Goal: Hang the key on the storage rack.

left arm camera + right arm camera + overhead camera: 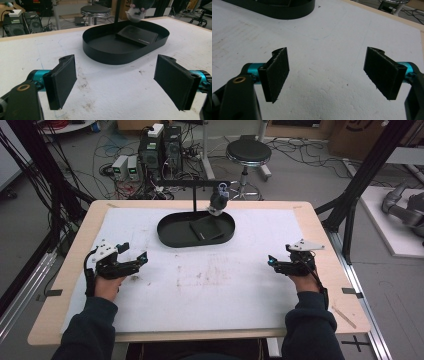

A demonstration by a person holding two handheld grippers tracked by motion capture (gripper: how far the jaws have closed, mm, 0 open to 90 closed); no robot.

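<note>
Now both grippers rest released near the table's side edges; I should reach slowly toward the black tray [170, 236], left gripper [133, 254] and right gripper [278, 260] level.

Bare white mat [210, 285] lies open between both tongs; black tray [170, 237] blocks beyond.

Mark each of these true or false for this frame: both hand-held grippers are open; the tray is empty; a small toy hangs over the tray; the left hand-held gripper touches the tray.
1. Both the left hand-held gripper and the right hand-held gripper are open. True.
2. The black oval tray is empty. False: a flat black wallet-like item lies in it.
3. A small grey and white toy hangs from the black stand over the tray. True.
4. The left hand-held gripper touches the tray. False: it sits apart from it, over the white mat.
</note>
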